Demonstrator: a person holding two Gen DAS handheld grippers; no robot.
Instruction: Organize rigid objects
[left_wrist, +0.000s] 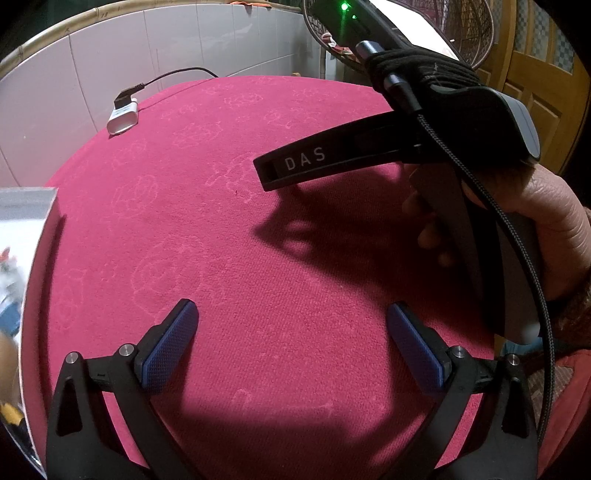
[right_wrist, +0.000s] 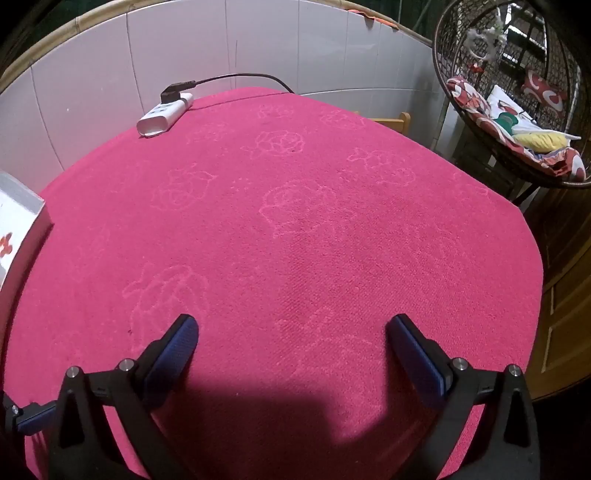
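My left gripper (left_wrist: 291, 314) is open and empty, low over the pink cloth of the table (left_wrist: 258, 258). My right gripper (right_wrist: 291, 325) is open and empty over the same cloth (right_wrist: 295, 240). In the left wrist view the right gripper's black body marked DAS (left_wrist: 332, 158) hovers at the upper right, held by a hand (left_wrist: 546, 218). A white box (right_wrist: 18, 221) sits at the table's left edge; it also shows in the left wrist view (left_wrist: 22, 229), blurred, with small coloured items I cannot make out.
A white power strip (right_wrist: 164, 114) with a black plug and cable lies at the far left edge of the table, also in the left wrist view (left_wrist: 123, 118). A white tiled wall (right_wrist: 110, 74) stands behind. A wicker hanging chair (right_wrist: 517, 110) with cushions is at the right.
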